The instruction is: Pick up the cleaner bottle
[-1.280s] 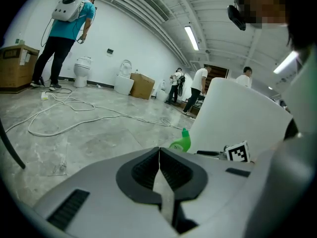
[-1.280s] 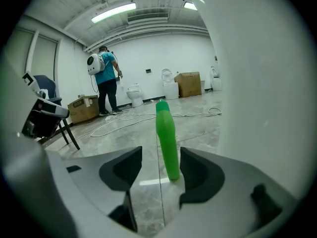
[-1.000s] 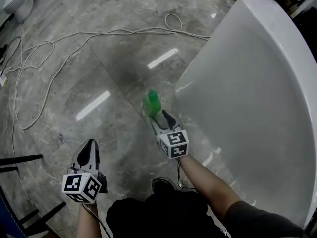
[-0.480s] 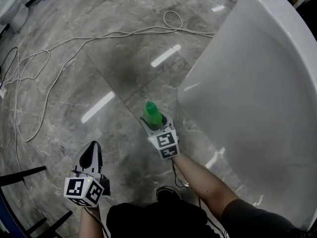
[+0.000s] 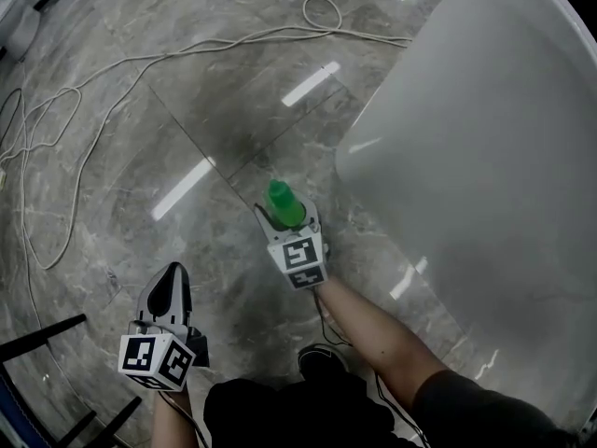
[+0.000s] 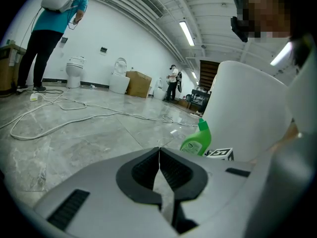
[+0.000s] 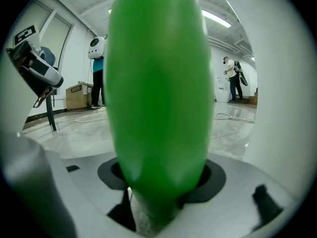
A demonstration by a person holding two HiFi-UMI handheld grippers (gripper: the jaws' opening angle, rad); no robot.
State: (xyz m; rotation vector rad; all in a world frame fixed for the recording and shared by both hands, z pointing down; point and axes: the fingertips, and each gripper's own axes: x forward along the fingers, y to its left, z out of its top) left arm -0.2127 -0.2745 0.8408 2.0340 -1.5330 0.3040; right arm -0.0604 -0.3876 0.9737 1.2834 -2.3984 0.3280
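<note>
Your right gripper (image 5: 286,218) has slid forward and its jaws have just been opening. They're now spread wide around the green cleaner bottle (image 5: 283,200), upright on the floor (image 5: 187,110) and not yet pinched. Your left gripper (image 5: 170,273), at the bottle's 7 o'clock, is pressed together. Squeezing looks next.

Cleaner bottle on the floor, just left of the bathtub

I see the cleaner bottle (image 5: 284,202) standing on the floor (image 5: 140,157) just left of the bathtub (image 5: 485,157), between the jaws of the right gripper (image 5: 286,218), which have just been opening and stand apart either side of it. The left gripper (image 5: 170,276), jaws together, is further left of the bathtub and nearer the person. A cable (image 5: 187,50) lies beyond, left of the bathtub's far end.
</note>
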